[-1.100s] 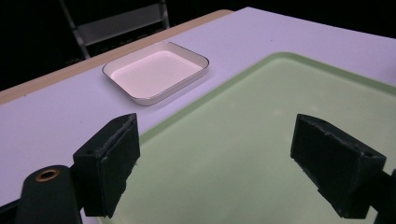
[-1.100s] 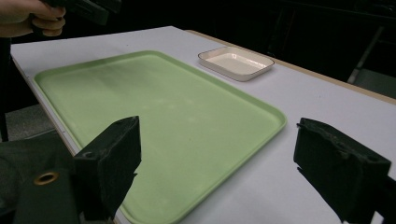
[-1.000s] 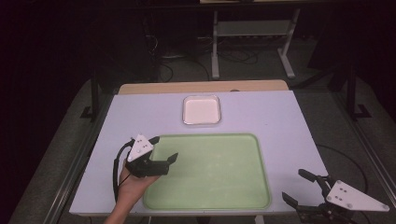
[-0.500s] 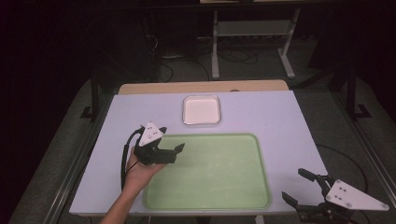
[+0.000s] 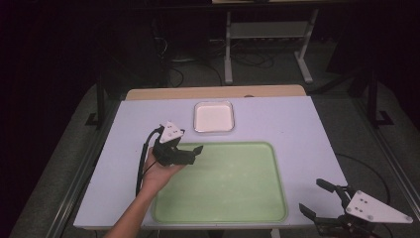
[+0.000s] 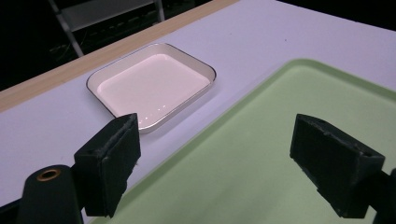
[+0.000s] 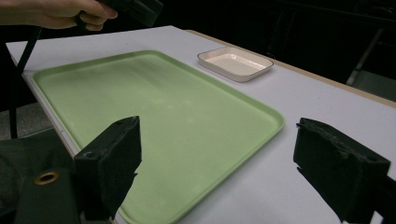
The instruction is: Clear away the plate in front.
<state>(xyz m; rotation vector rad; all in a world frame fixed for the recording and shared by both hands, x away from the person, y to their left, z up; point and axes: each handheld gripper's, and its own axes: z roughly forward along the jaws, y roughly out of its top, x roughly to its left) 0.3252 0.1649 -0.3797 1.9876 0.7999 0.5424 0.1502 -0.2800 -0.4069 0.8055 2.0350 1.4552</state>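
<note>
A large empty green tray (image 5: 228, 183) lies on the pale table, and a small empty white dish (image 5: 213, 117) sits just beyond it. A hand holds my left gripper (image 5: 194, 151) above the tray's far left corner, open and holding nothing. In the left gripper view that gripper (image 6: 229, 158) faces the tray (image 6: 280, 140) with the dish (image 6: 152, 81) ahead on the left. My right gripper (image 5: 314, 197) is at the table's near right corner, open and empty. In the right gripper view it (image 7: 224, 163) looks across the tray (image 7: 154, 102) toward the dish (image 7: 235, 63).
The table top (image 5: 297, 129) has a wooden strip (image 5: 213, 92) along its far edge. Beyond it, a metal rack (image 5: 267, 29) and cables stand on the dark floor. The person's hand (image 7: 56, 11) with the left gripper shows at the top left of the right gripper view.
The left gripper has moved forward and a little right, from the tray's left edge to its far left corner. The right gripper has stayed put.
</note>
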